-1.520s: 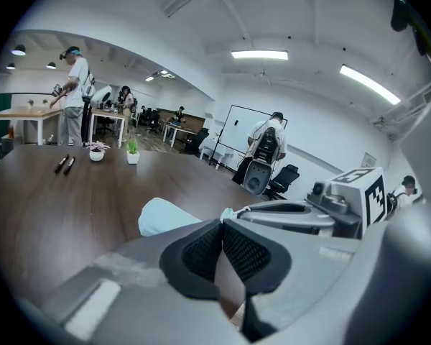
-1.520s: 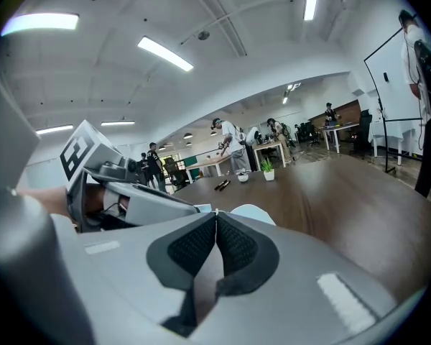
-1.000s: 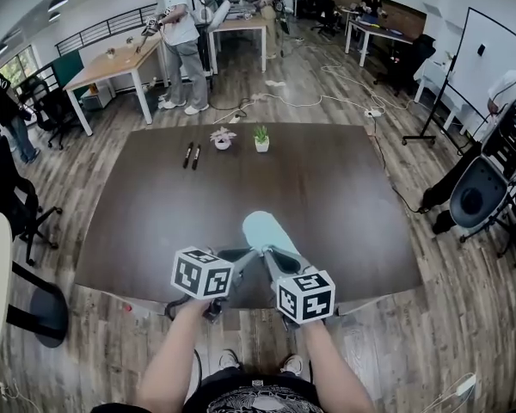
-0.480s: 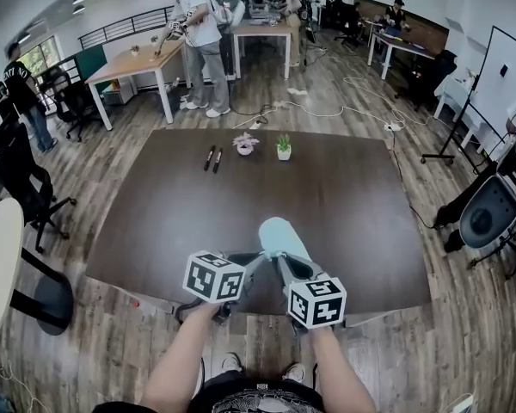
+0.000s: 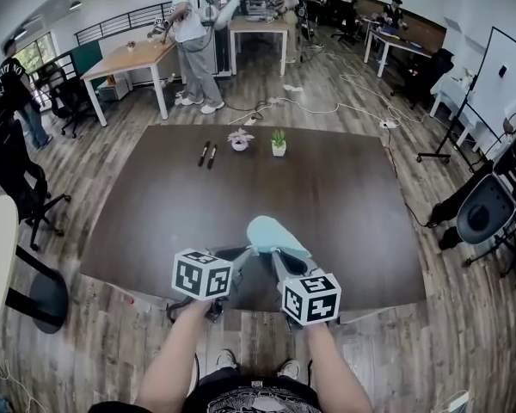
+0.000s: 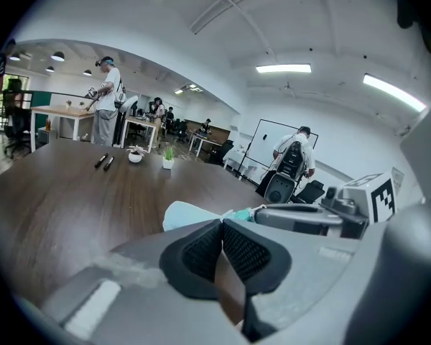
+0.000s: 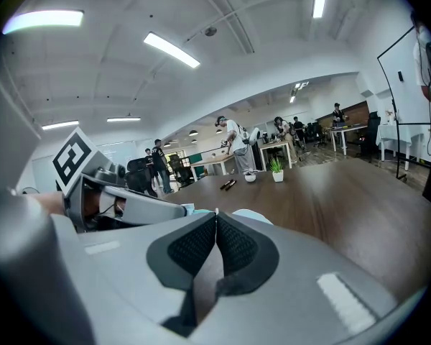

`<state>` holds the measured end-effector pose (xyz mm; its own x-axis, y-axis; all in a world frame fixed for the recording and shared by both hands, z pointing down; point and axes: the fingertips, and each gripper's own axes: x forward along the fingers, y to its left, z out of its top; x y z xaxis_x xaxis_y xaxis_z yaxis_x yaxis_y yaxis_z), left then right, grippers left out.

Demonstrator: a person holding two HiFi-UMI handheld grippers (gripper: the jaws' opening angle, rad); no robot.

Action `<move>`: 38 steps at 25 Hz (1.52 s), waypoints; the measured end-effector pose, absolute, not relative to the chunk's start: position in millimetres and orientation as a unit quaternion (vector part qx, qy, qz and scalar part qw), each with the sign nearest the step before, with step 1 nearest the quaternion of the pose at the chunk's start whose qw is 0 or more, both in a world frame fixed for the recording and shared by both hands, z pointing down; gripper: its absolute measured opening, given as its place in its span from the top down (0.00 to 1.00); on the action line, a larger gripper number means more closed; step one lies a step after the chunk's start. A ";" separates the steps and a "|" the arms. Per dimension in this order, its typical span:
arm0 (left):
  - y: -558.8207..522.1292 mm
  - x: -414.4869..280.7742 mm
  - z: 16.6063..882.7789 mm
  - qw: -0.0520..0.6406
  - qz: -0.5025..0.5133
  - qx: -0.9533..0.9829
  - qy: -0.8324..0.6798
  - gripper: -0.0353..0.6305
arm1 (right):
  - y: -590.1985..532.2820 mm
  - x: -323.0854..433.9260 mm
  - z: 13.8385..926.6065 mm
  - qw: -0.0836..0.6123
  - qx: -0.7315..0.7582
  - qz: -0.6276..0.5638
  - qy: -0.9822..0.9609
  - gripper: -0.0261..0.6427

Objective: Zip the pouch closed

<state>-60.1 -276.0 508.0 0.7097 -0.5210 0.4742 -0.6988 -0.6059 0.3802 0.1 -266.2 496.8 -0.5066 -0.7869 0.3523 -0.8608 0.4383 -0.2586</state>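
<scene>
One dark brown table [image 5: 353, 188], rectangular with a smooth wood grain, carries everything. At its far left lie two slim dark pens [image 5: 206, 154], side by side. Just right of them stand two small pots: a flower pot [image 5: 239, 144] with pale pinkish blooms and a white plant pot [image 5: 279, 149] with green spikes. Near the front edge lies one pale teal pouch [image 5: 273, 232], soft and rounded at its far end. Two grey grippers meet its near end, the left gripper [image 5: 245, 250] and, to its right, the right gripper [image 5: 276, 254]. Each has its ribbed black pads [image 6: 201, 250] pressed fully together. Whether either nips the fabric cannot be made out.
</scene>
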 end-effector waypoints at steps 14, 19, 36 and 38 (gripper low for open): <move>-277.7 -66.2 512.3 0.278 0.155 0.873 -0.370 0.93 | -262.4 10.4 501.0 0.088 0.501 0.208 -0.835 0.95; -279.0 -71.3 513.5 0.281 0.151 0.868 -0.381 0.93 | -262.0 13.3 501.4 0.087 0.504 0.209 -0.833 0.95; -282.8 -89.2 514.7 0.297 0.137 0.855 -0.403 0.93 | -263.1 20.2 498.8 0.087 0.512 0.210 -0.828 0.95; -282.5 -89.0 515.5 0.298 0.138 0.854 -0.404 0.93 | -262.9 20.7 499.3 0.089 0.512 0.209 -0.829 0.95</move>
